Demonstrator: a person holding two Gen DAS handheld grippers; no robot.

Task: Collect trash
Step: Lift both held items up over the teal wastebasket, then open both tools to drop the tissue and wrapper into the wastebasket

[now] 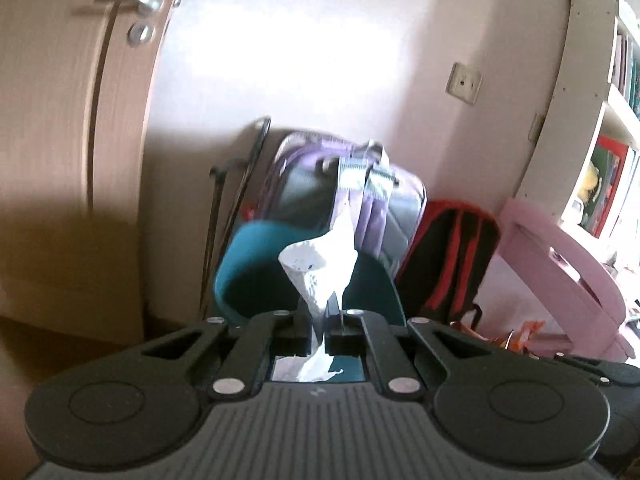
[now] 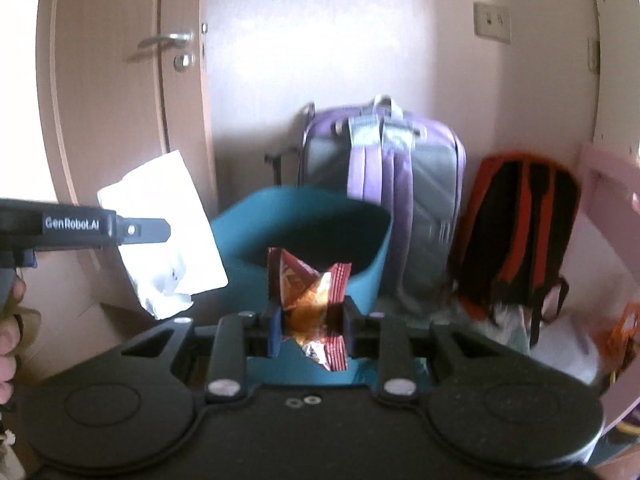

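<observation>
My left gripper [image 1: 319, 316] is shut on a crumpled white paper [image 1: 318, 270], held up in front of a teal bin [image 1: 244, 264]. In the right wrist view the left gripper [image 2: 160, 229] comes in from the left with the white paper [image 2: 168, 236] hanging from it, left of the teal bin [image 2: 312, 224]. My right gripper [image 2: 310, 320] is shut on a red and orange snack wrapper [image 2: 310, 292], close to the bin's near rim.
A purple and grey backpack [image 2: 400, 184] and a black and orange backpack [image 2: 516, 232] lean on the wall behind the bin. A wooden door [image 2: 112, 92] stands at the left. A pink chair [image 1: 560, 272] and white shelves [image 1: 600, 120] are at the right.
</observation>
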